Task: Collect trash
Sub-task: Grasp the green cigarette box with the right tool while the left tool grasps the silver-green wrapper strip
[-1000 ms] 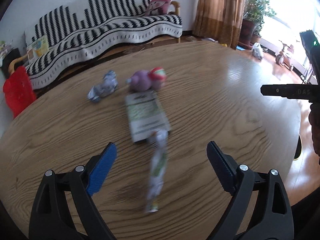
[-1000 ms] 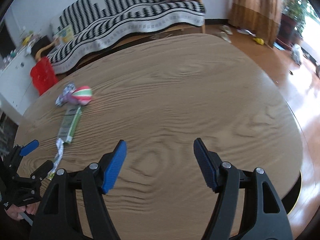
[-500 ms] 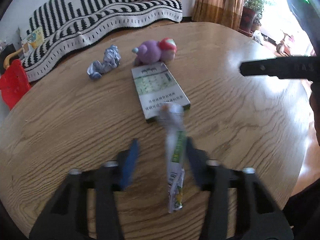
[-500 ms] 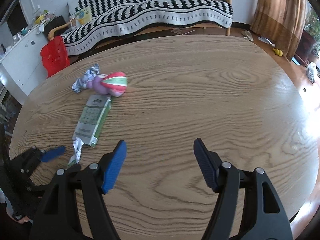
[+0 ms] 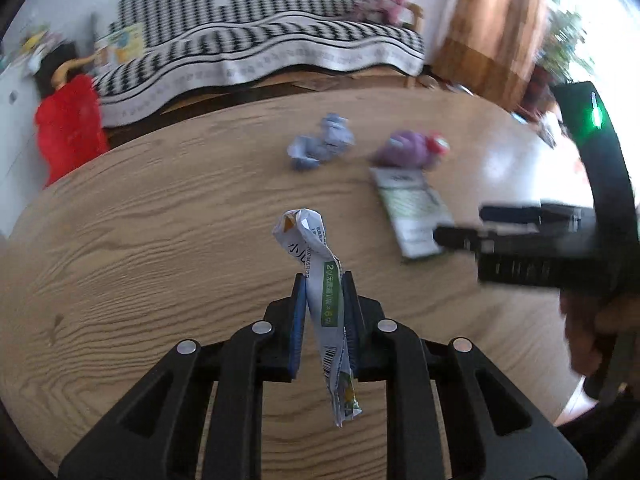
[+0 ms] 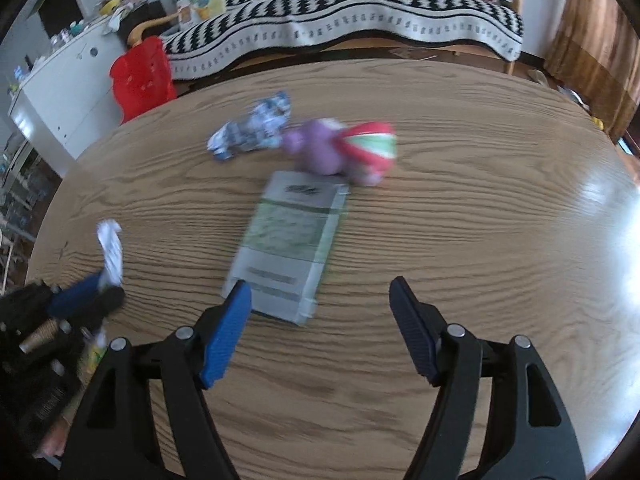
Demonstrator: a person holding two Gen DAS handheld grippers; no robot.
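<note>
We see the left gripper (image 5: 323,286) angled downward, its jaws just closed and pinching a twisted wrapper (image 5: 326,300); the right gripper (image 6: 320,312), likewise angled downward, has its jaws spread wide and nothing between them.

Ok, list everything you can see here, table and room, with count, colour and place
twisted wrapper: 1, white and green, clamped in left gripper
flat box: 1, grey-green, mid table
crumpled paper: 1, blue-white, far side of table
plush toy: 1, purple with red-green stripes, beside the box's far end
table: 1, wood, round
red bag: 1, past table's edge
sofa cover: 1, black-white, along wall
curtain: 1, brown, back right
left gripper: 1, black, blue pads, just closed on wrapper
right gripper: 1, open, near box
</note>
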